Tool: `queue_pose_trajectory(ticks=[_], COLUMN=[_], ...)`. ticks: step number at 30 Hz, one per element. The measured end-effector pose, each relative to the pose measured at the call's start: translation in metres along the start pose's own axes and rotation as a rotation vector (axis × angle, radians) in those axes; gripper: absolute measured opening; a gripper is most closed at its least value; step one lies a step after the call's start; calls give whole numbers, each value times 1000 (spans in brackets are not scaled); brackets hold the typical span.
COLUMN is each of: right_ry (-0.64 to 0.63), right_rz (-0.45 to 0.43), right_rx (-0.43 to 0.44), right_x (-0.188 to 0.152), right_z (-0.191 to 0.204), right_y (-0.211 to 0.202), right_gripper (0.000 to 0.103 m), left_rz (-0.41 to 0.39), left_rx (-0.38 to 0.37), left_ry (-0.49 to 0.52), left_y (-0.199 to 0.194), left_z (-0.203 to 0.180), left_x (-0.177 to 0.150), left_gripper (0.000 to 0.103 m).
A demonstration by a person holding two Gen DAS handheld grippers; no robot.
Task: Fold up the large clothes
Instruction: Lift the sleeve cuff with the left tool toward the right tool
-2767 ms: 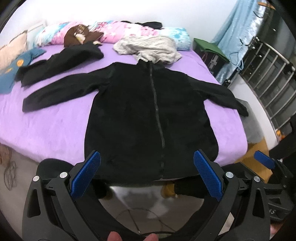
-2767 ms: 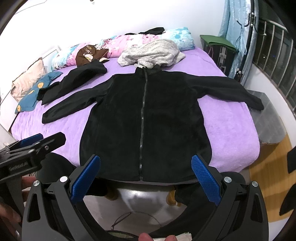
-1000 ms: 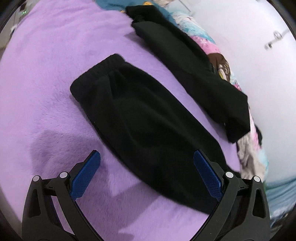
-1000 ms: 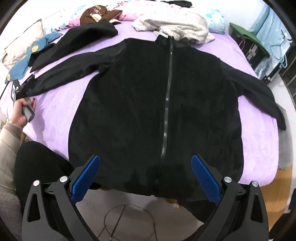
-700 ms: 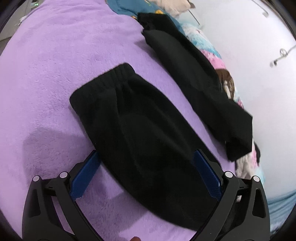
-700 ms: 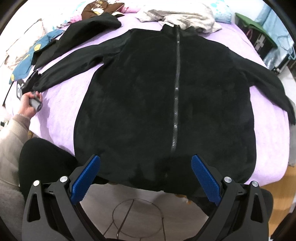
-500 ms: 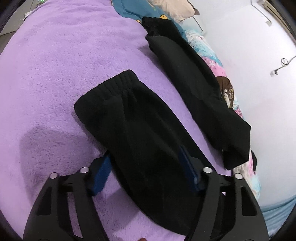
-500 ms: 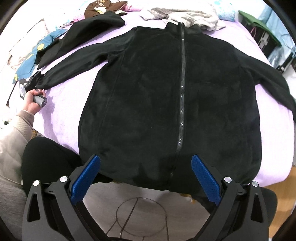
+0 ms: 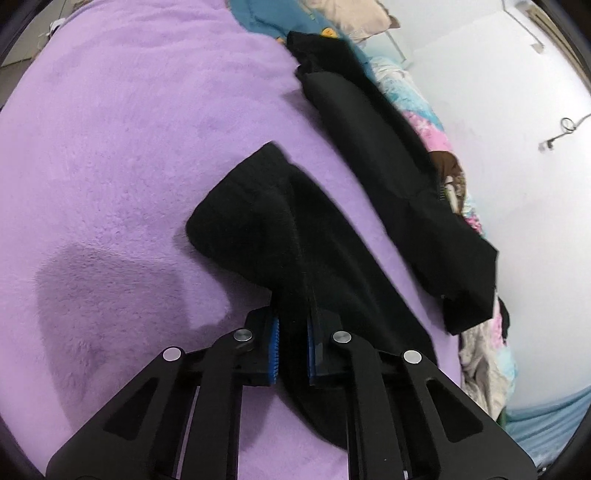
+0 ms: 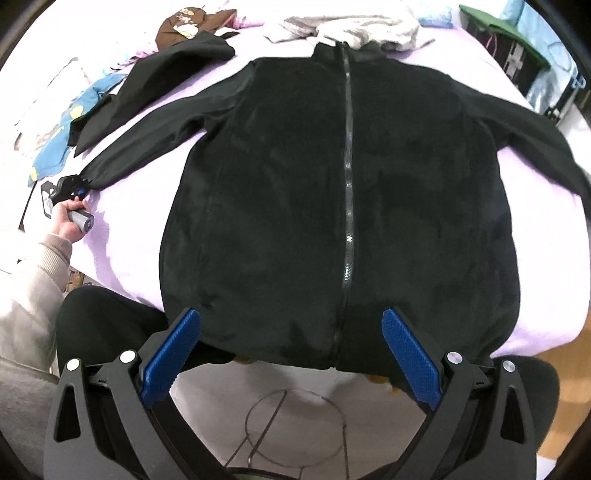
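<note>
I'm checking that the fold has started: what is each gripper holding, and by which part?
The left gripper is shut on the black jacket, pinching its sleeve near the cuff. The right gripper is open and holds nothing.

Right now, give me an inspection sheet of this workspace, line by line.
Surface: purple blanket over the bed.
Job's things: black zip jacket lies flat, front up, zip closed, sleeves spread.
Clutter: second black garment, blue cloth, grey top, pillows at the far side.
Grippers: left gripper has just been closing, jaws now pinched on the sleeve cuff; right gripper open above the hem, holding nothing.
Cables: nothing seen on the bed.
Surroundings: white wall, wire stand on the floor.
</note>
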State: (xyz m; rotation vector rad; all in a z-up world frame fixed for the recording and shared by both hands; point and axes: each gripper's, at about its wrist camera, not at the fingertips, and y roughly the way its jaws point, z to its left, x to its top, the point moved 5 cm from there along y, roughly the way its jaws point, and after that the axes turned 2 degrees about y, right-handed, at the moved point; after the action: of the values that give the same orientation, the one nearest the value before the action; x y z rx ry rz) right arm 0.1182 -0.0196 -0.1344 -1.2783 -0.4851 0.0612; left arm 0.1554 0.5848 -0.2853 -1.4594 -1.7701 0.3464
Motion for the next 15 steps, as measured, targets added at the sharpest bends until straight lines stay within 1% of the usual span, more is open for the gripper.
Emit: queue_pose_trajectory(ticks=[2,4,7,8,11,14,15], right_ry=[1,8,11,13,-1,-55,-81], right_rz=[-17,-29,-49,-55,-71,-125,-154], right_rx=[9,15,23,22,38,42,37], right_x=[3,8,22,30,50,74,85], right_z=[-2,-5,-10,-11,-8,3,8], right_y=[-5,-9,-17,-22,-39,-66,-79], right_gripper=[97,97,97,97,97,97,97], left_rz=[-24,-40,-100,-124,-185,-237,-248], left_rx=[-16,-7,22,27,67,51,48], left_ry=[37,93,290,368,534,638,652], left_y=[-11,-22,-45,-55,-79,-102,-106], left_z=[-15,-33,-85,-107,-158,-203,-211], left_x=[0,-3,-16,-24,-52,-87,-94], left_gripper=[9,9,9,9,9,9,9])
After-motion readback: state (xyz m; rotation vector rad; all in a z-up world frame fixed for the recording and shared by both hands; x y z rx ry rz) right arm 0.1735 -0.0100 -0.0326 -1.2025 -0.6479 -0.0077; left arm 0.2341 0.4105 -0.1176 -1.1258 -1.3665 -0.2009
